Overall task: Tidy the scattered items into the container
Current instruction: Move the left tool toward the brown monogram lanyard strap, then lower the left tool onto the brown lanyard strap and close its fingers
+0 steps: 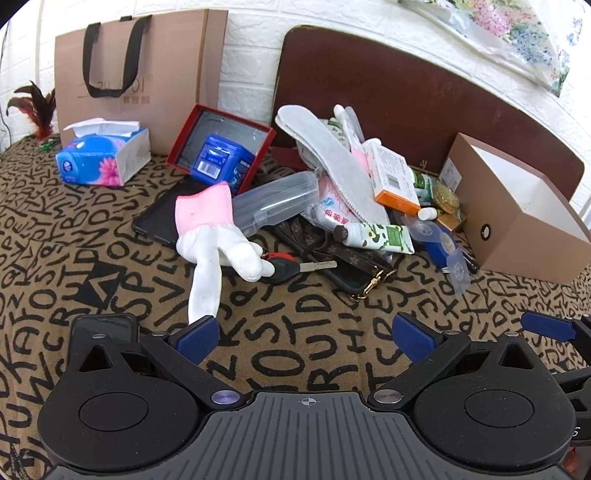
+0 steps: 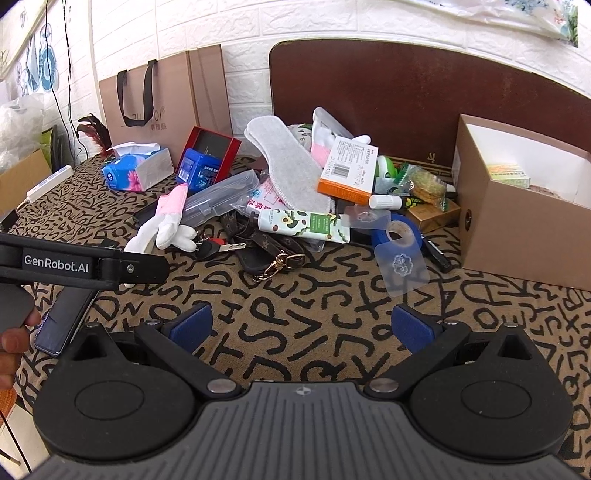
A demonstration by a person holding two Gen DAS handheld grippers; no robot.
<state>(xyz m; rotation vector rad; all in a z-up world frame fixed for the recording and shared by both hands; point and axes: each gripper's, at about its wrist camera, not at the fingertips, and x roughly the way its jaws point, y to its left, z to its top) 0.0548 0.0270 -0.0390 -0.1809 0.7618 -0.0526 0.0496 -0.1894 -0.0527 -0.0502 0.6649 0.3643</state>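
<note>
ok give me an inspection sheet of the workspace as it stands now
surface: letter-print cloth, bare in front of the grippers.
job's things: brown box at right, open, a few things already inside; glove, key, clear case, insole, orange box, tube, blue tape lie scattered on the cloth.
clutter: tissue pack, red box, paper bag, phone at left.
grippers: left gripper open, empty, low over the cloth; right gripper open, empty.
cables: black cords hang on the wall at far left.
surroundings: white brick wall, dark board behind the pile.
</note>
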